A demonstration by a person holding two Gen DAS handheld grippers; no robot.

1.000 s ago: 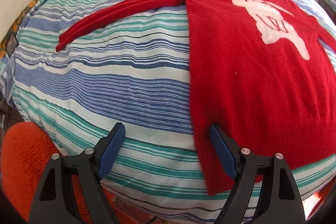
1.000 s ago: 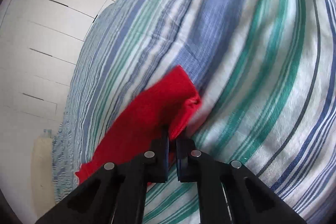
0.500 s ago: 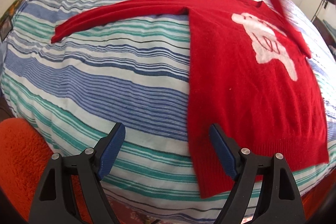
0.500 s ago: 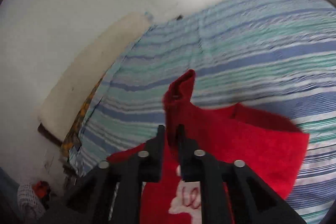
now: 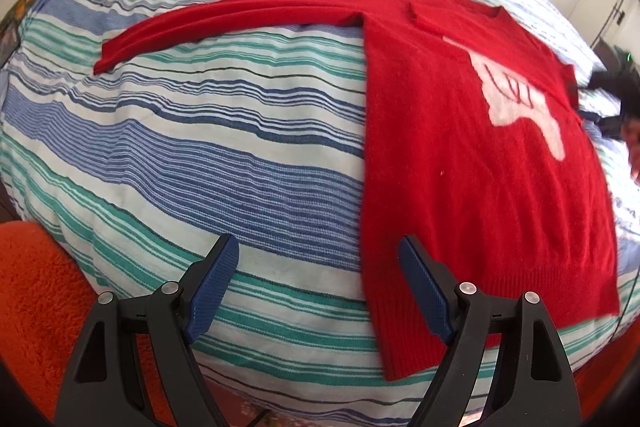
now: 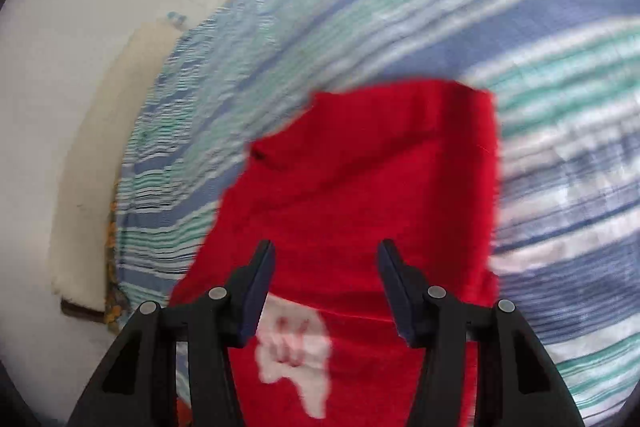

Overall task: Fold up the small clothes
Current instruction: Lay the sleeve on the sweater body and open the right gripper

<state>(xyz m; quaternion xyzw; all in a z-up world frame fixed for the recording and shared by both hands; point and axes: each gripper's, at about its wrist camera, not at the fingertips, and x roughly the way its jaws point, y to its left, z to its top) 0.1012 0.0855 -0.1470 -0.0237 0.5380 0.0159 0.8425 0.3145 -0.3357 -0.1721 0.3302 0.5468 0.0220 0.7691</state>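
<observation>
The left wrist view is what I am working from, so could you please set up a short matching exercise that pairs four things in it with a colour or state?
Things:
1. sweater
2. bedspread
3. left gripper
4. rug

Colour or state:
A. orange and fluffy, below the bed's edge
B. striped blue, green and white
C. open, nothing between its blue pads
D. red, lying flat with one sleeve stretched out sideways

Pairs: 1-D, 2-B, 3-C, 4-A
</observation>
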